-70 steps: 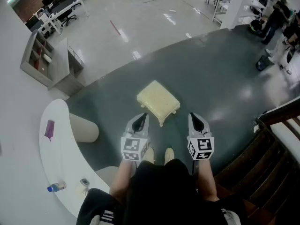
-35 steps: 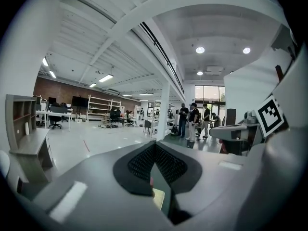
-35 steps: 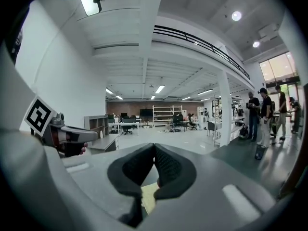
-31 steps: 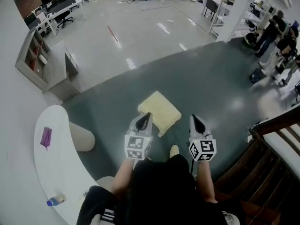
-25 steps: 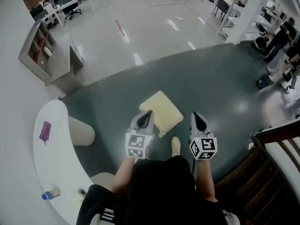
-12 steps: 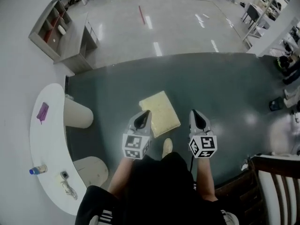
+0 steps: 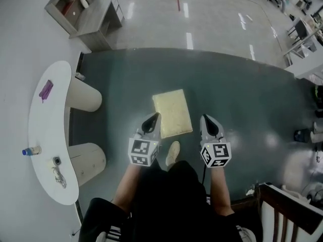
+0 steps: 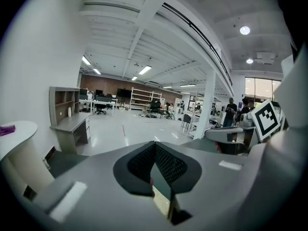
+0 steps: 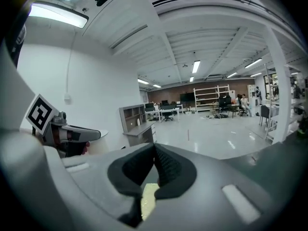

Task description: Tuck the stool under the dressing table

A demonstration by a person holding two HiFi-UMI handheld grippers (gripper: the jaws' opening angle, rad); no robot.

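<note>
A pale yellow cushioned stool point(image 7: 172, 112) stands on the dark green floor just ahead of the person's feet. The white curved dressing table point(image 7: 45, 135) with two rounded pedestal legs is at the left. My left gripper point(image 7: 152, 121) is shut and empty, hovering over the stool's near left corner. My right gripper point(image 7: 208, 123) is shut and empty too, just right of the stool's near right corner. Through the left gripper's point(image 8: 155, 148) closed jaws and the right gripper's point(image 9: 154, 150) closed jaws I glimpse a sliver of the yellow stool point(image 9: 148, 196).
On the dressing table lie a purple item point(image 7: 45, 89), a small bottle point(image 7: 30, 150) and small objects point(image 7: 57, 165). A grey shelf desk point(image 7: 86, 9) stands at the back left. A dark wooden chair frame point(image 7: 287, 213) is at the lower right.
The head view has swung left, so the table now runs down the left side. Both shut grippers have moved forward and lower, closer to the stool's near edge.
</note>
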